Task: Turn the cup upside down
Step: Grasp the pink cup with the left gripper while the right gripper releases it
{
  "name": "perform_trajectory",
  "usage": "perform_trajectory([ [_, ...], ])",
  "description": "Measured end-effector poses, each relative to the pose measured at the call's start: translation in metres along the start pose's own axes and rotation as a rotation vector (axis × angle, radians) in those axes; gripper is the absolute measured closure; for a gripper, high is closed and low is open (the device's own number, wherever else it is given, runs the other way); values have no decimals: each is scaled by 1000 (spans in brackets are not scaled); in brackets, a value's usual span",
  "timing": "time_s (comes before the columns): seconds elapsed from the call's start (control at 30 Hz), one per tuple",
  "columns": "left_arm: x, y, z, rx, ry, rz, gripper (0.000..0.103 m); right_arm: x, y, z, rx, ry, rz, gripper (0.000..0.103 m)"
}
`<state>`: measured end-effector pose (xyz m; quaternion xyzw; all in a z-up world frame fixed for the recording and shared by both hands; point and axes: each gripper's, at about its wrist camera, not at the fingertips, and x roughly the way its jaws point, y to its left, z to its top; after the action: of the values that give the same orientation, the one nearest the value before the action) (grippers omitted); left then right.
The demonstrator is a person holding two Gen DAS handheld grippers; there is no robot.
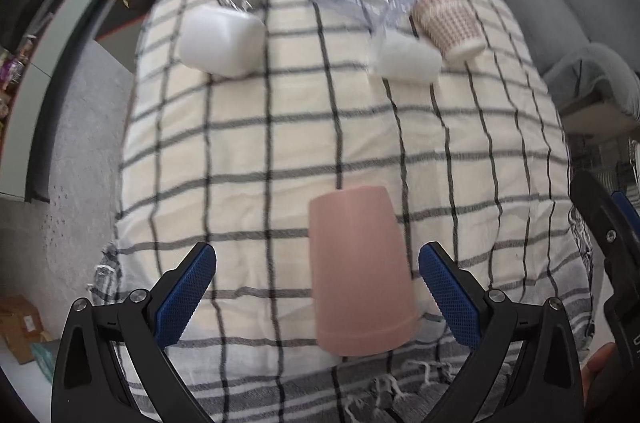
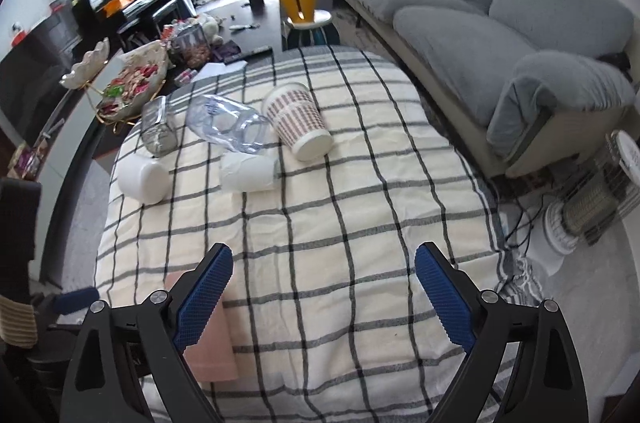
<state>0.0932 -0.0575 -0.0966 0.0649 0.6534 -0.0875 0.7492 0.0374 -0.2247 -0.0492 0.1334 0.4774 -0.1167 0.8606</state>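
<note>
A pink cup [image 1: 360, 271] stands upside down on the checked cloth, rim down, between the fingers of my left gripper [image 1: 318, 263]. The left gripper is open and its blue pads do not touch the cup. In the right wrist view the pink cup [image 2: 208, 343] shows partly behind the left finger of my right gripper [image 2: 324, 269]. The right gripper is open and empty above the cloth.
At the far end of the checked cloth [image 2: 360, 223] lie a white cup [image 2: 142, 179], a second white cup [image 2: 248, 173], a patterned paper cup [image 2: 298, 119], a clear plastic bottle [image 2: 228, 125] and a glass [image 2: 158, 127]. A grey sofa [image 2: 480, 11] stands to the right.
</note>
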Motion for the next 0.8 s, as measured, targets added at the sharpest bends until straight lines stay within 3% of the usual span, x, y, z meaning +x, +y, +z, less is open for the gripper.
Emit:
perform_trajectory([
  [0.23, 43, -14, 17, -5, 242, -11, 0, 30, -24, 14, 74, 70, 9, 10],
  [0.63, 93, -34, 30, 55, 531, 46, 0, 88, -42, 29, 135, 205, 59, 10],
  [0.8, 111, -37, 36, 58, 609, 64, 5, 112, -46, 34, 160, 259, 83, 10],
])
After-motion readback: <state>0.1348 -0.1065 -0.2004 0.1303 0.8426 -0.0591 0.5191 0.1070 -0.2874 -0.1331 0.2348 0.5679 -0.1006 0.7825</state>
